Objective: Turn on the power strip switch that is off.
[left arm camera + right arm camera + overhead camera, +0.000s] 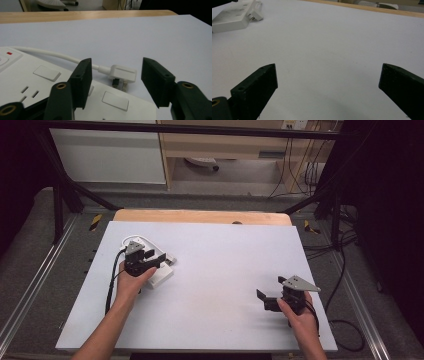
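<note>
In the high view, the right gripper (264,298) sits near the table's front right corner, held in the person's right hand (298,316). Its jaws are spread wide over bare white tabletop (225,270), and nothing lies between them. In the right gripper view the same two black jaws stand far apart above the empty surface.

Farther in, on the left side, the left hand (132,281) holds the left gripper (161,257) just over a white power strip (159,277). In the left gripper view its jaws are parted, hovering above the strip's (37,82) sockets and rocker switches, gripping nothing.

Just beyond the strip's end lies its white plug (123,73), resting on the tabletop with the white cord (50,53) curving back from it. Past the white surface, the wooden table edge (200,216) shows.
</note>
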The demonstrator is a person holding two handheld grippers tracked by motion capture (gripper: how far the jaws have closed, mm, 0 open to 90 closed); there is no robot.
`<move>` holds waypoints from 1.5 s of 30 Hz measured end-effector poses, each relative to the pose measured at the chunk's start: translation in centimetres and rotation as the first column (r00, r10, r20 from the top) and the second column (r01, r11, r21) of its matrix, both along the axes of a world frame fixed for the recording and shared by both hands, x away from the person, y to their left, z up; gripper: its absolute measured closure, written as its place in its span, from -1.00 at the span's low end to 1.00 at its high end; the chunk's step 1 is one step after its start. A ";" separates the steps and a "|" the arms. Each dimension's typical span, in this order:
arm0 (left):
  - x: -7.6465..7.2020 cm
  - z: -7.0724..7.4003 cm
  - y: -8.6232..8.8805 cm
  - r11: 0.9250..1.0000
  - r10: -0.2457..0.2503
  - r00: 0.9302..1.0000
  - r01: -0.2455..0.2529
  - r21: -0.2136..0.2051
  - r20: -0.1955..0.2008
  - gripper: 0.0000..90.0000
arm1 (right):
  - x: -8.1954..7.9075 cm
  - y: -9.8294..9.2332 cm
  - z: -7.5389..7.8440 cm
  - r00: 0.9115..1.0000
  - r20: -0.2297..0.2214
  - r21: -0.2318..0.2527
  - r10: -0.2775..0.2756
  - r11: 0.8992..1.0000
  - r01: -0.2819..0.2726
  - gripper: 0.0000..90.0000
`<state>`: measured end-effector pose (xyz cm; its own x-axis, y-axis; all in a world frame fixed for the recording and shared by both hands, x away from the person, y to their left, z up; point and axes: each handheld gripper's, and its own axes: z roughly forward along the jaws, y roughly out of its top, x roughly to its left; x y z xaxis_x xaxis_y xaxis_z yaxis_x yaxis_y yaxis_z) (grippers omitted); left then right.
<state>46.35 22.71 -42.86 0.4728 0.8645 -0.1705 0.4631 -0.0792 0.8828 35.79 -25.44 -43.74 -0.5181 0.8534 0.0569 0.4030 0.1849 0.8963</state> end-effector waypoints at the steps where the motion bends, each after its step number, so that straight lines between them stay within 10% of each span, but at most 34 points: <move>1: 0.0 0.1 0.0 1.000 0.001 1.000 -0.001 -0.005 0.006 -0.16 | 0.0 0.0 0.0 1.000 0.000 0.001 0.000 1.000 0.000 -0.94; 10: -0.3 1.0 -0.3 1.000 0.008 1.000 -0.008 -0.011 0.029 -0.73 | 0.1 0.0 0.0 1.000 -0.002 0.002 0.000 1.000 0.000 -0.94; 45: -3.5 4.3 1.1 0.998 -0.042 0.997 0.045 -0.048 0.068 -0.85 | 0.1 0.1 -0.1 1.000 -0.004 0.007 0.001 1.000 -0.001 -0.96</move>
